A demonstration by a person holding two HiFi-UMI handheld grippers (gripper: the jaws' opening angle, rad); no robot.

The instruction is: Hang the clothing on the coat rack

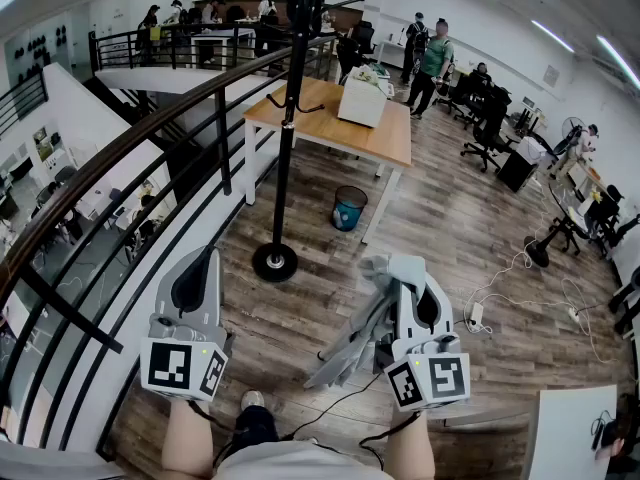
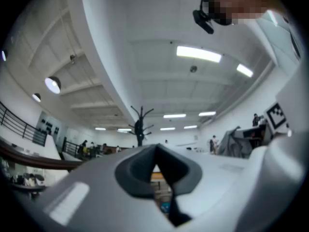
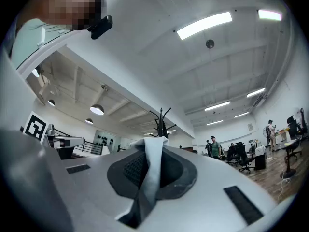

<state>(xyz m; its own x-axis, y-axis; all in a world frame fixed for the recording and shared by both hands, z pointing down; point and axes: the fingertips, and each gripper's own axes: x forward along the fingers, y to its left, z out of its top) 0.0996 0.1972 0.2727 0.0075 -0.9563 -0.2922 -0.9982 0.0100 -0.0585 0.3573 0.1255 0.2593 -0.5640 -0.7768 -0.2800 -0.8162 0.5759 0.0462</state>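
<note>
Wood-plank floor holds a black metal coat rack, upper centre. Lower right, right gripper pinches pale grey garment; left gripper closed, empty.

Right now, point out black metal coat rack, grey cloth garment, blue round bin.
black metal coat rack (image 1: 289, 118): head view, upright pole.
grey cloth garment (image 1: 352, 346): head view, hanging fold.
blue round bin (image 1: 347, 216): head view, side wall.

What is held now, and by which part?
The right gripper pinches a fold of the grey garment; the rest hangs below. The left gripper is shut, empty.
</note>
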